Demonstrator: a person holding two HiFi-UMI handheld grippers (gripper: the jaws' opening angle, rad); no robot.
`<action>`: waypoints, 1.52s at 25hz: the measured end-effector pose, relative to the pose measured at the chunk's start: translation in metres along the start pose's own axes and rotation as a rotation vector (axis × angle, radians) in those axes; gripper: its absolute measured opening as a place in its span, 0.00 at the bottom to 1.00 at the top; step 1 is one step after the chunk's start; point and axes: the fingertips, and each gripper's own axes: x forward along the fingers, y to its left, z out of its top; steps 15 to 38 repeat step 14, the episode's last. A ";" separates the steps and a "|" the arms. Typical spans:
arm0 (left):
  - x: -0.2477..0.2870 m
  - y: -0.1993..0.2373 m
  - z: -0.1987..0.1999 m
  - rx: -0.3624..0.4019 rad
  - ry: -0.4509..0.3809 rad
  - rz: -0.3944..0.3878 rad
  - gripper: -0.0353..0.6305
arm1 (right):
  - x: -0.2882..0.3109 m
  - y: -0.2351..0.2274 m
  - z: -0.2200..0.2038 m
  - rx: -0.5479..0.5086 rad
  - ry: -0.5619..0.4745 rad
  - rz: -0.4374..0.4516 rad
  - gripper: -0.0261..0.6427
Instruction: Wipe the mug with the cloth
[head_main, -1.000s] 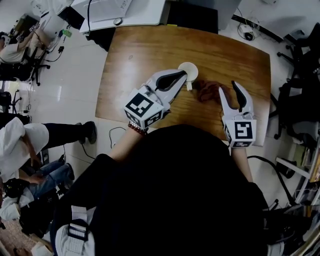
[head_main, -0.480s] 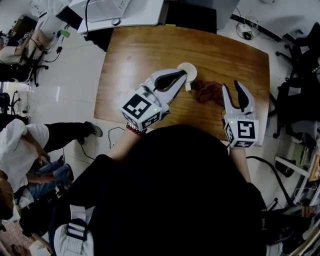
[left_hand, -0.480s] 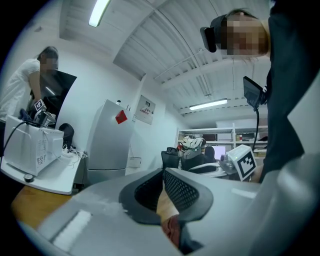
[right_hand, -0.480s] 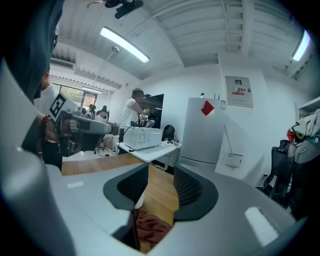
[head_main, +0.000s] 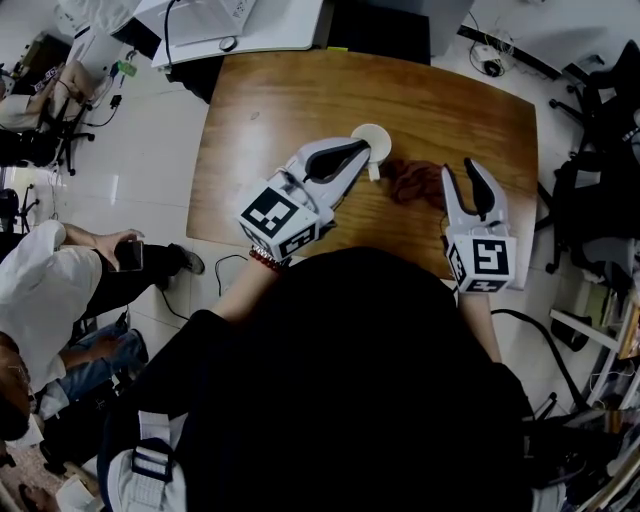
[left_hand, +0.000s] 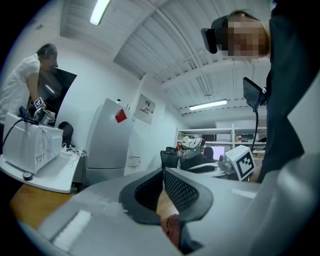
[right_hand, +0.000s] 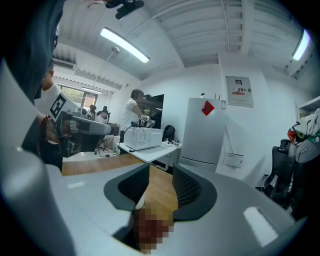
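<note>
A white mug stands on the wooden table, its handle towards me. My left gripper lies level with its tips at the mug's near-left rim; in the left gripper view the tips meet, and the mug is hidden there. A crumpled reddish cloth lies just right of the mug and shows low between the left jaws. My right gripper stands at the cloth's right end. Its jaws have just been closing, but a gap remains, with the cloth low between them, not pressed.
A white desk with equipment butts against the table's far edge. People sit or crouch on the floor side at the left. Dark office chairs stand right of the table. Bare wood lies behind the mug.
The right gripper's jaws have narrowed beside the cloth. The left gripper and the mug have kept their places. A person at the left has shifted.
</note>
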 end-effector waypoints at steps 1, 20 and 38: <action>0.000 -0.001 0.000 0.000 0.002 -0.003 0.06 | -0.001 0.000 0.000 0.000 -0.001 -0.001 0.26; 0.000 -0.008 0.005 0.001 0.003 -0.024 0.06 | -0.001 0.005 0.004 0.005 -0.003 0.010 0.25; 0.000 -0.008 0.005 0.001 0.003 -0.024 0.06 | -0.001 0.005 0.004 0.005 -0.003 0.010 0.25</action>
